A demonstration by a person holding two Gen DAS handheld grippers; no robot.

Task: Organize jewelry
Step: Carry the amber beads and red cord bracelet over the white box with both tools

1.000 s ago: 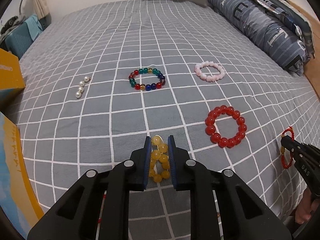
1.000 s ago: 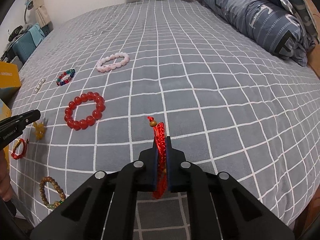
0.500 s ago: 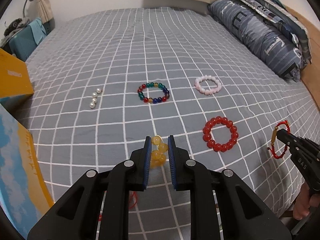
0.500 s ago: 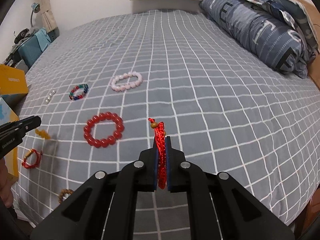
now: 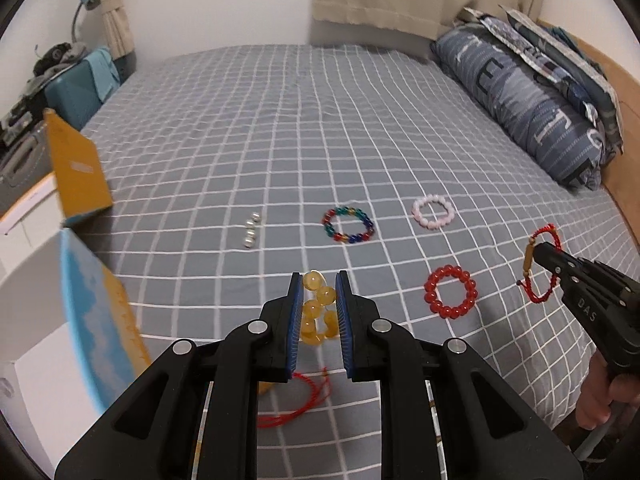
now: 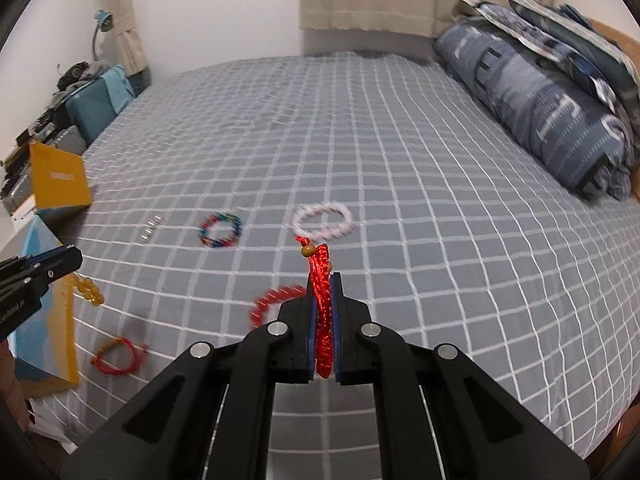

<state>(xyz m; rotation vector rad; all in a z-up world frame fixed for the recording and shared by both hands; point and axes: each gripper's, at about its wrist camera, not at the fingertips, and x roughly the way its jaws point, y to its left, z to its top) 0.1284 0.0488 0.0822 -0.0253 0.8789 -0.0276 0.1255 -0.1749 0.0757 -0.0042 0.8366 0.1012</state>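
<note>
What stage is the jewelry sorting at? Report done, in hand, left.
Done: nothing visibly put away yet. In hand: left tongs shut on the yellow bead bracelet; right tongs shut on a red cord bracelet. Left on the bed: red bead bracelet, multicolor bracelet, pink bracelet, pearls, another red cord bracelet.

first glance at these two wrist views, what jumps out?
Both grippers are loaded: the left gripper is shut on a yellow bead bracelet, and the right gripper pinches a red cord bracelet, both lifted off the grey checked bedspread. Beyond them lie a red bead bracelet, a multicolour bracelet, a pink bracelet and a short string of pearls.
</note>
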